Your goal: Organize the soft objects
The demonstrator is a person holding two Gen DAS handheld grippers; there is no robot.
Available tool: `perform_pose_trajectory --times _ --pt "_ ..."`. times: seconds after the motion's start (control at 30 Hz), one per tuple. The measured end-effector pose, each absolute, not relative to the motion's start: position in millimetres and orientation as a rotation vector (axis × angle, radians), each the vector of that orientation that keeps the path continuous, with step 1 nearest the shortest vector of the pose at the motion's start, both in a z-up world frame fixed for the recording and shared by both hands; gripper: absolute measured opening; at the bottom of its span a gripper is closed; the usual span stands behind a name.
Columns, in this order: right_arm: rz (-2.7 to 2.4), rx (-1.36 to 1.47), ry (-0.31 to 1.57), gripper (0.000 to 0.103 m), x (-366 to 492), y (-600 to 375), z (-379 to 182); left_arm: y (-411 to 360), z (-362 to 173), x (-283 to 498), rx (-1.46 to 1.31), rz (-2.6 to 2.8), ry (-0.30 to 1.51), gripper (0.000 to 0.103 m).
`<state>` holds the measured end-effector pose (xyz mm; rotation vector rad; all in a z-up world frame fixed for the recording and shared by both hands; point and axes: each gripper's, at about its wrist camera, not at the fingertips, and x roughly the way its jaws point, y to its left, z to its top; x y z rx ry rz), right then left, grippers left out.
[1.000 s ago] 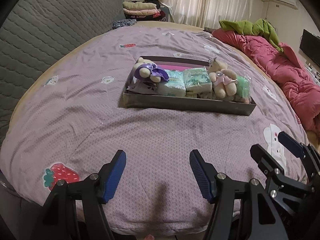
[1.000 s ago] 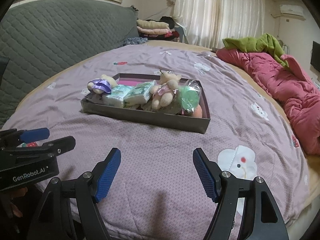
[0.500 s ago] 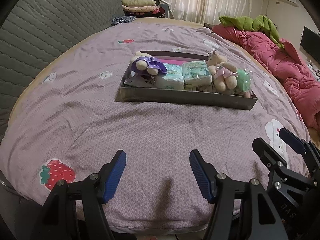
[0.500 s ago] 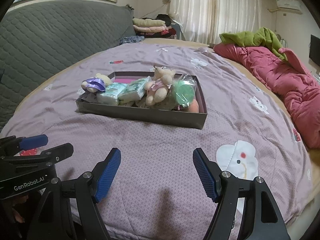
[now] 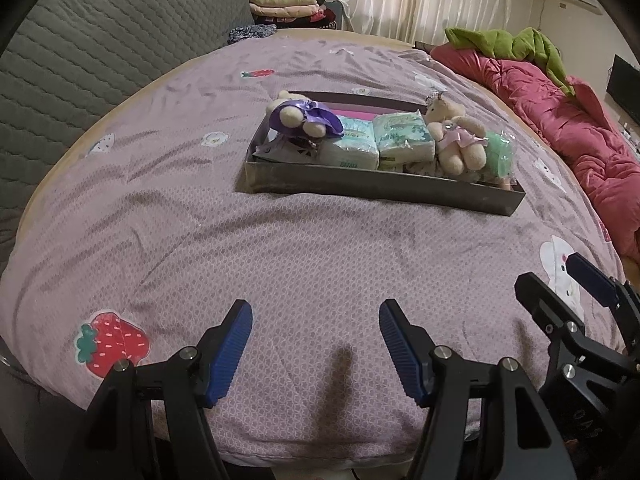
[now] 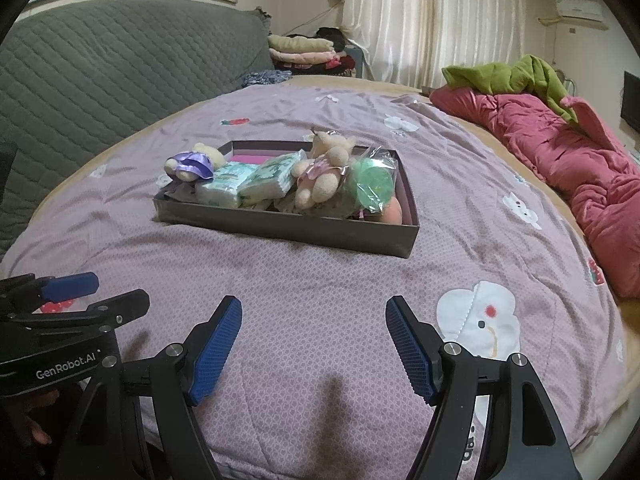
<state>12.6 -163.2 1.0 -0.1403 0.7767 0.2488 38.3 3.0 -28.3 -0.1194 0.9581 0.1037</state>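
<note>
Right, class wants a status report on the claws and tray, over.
Left claw and right claw open, empty, over bedspread. Tray full of soft toys, untouched. Nothing between.

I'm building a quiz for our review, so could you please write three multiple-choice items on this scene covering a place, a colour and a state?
1. Where do the soft toys lie?
A. in the tray
B. on the red quilt
C. on the sofa

2. What colour is the dress of the bear at the tray's left end?
A. yellow
B. purple
C. black

3. How do both claws stand?
A. open and empty
B. shut on a bear
C. shut on a packet

Answers:
1 A: the bears sit inside the tray.
2 B: the left bear wears purple.
3 A: the left claw and the right claw gape over bare bedspread.
</note>
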Motion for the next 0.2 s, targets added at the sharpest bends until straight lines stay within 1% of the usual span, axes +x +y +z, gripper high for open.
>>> perform_pose_trajectory --times 0.2 --pt "0.25 -0.133 0.786 0.076 16.0 -164.5 -3.0 4.7 -35.6 41.1 -0.13 0.103 0.978 0.066"
